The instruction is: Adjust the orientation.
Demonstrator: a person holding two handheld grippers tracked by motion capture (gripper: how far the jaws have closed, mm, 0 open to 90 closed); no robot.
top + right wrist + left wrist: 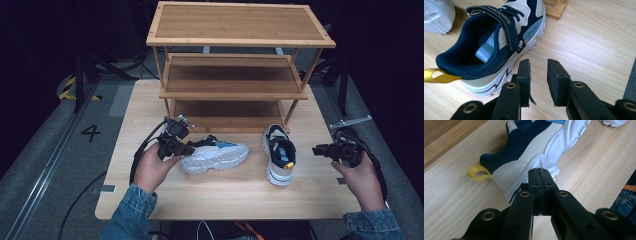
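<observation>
Two navy, white and light-blue sneakers lie on the wooden table (225, 200). One sneaker (215, 156) is tipped on its side with its white sole toward me, heel at the left. My left gripper (187, 149) is at that heel. In the left gripper view the left gripper (539, 172) is shut, pads pressed together with nothing between them, tips right at the heel sole (524, 147) beside the yellow pull loop (477, 173). The other sneaker (280, 155) stands upright. My right gripper (316, 150) hovers to its right, and the right gripper (538, 62) is open and empty beside that sneaker (486, 42).
A three-tier wooden shoe rack (235, 80) stands at the back of the table, its shelves bare. One rack foot (555, 8) shows beyond the upright sneaker's toe. Bare tabletop lies in front of both shoes and to the right.
</observation>
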